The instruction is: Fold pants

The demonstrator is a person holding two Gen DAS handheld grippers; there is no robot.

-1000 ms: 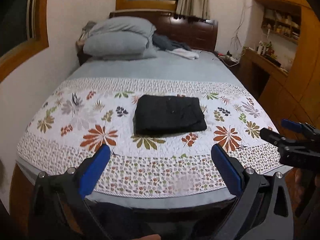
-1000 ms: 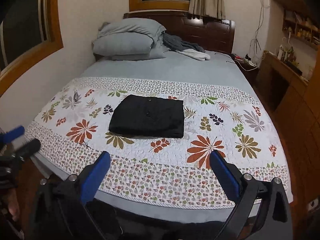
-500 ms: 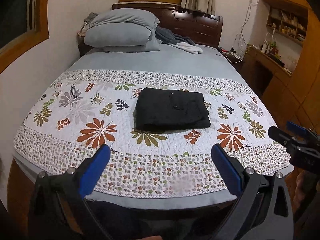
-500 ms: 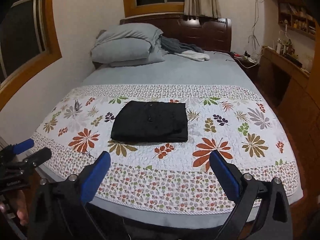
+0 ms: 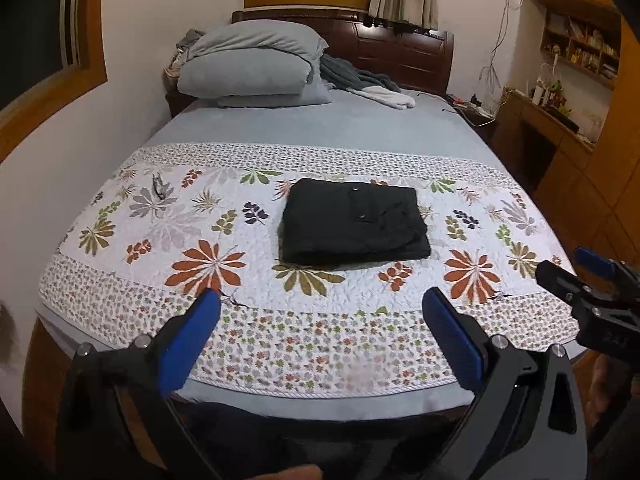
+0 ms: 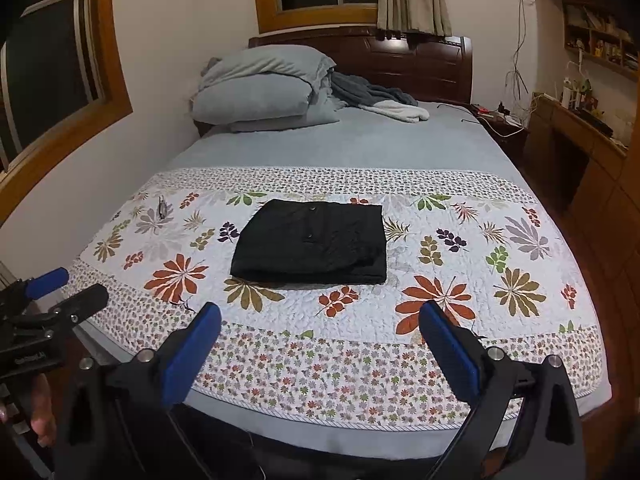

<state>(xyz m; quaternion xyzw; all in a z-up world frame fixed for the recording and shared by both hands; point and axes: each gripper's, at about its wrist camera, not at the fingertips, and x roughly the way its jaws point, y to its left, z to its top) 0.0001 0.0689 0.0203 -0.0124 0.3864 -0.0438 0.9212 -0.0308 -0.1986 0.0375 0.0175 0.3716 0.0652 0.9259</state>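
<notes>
Bed [image 5: 328,128]: wide, rectangular, grey-blue smooth sheet over the mattress, dark carved wooden headboard [image 5: 404,54] at the far end.

Quilt [image 5: 224,320]: white, stitched and puckered, printed with large rust, olive and grey leaf sprays inside a border band of small flowers; spread over the near half of the bed, its near edge lying just short of the bed's foot edge.

Pillows [image 5: 248,76]: two, soft, grey-blue, stacked at the far left corner of the bed, a rumpled grey cover on top. Beside them, a dark grey garment and a pale fleecy one [image 5: 390,98], crumpled against the headboard.

Pants [image 5: 354,222]: black, matte woven cloth, folded into a thick, near-square packet of several layers, two small metal snaps on the upper face; lying flat on the quilt's middle, about centred between the bed's left and right edges, clear of both tools.

Left gripper [image 5: 320,340]: black frame, flat blue pads, jaws spread wide with nothing between them, held over the foot edge.

Right gripper [image 6: 320,344]: same build, jaws likewise wide apart and holding nothing, over the foot edge; it also shows at the right margin of the left view.
</notes>
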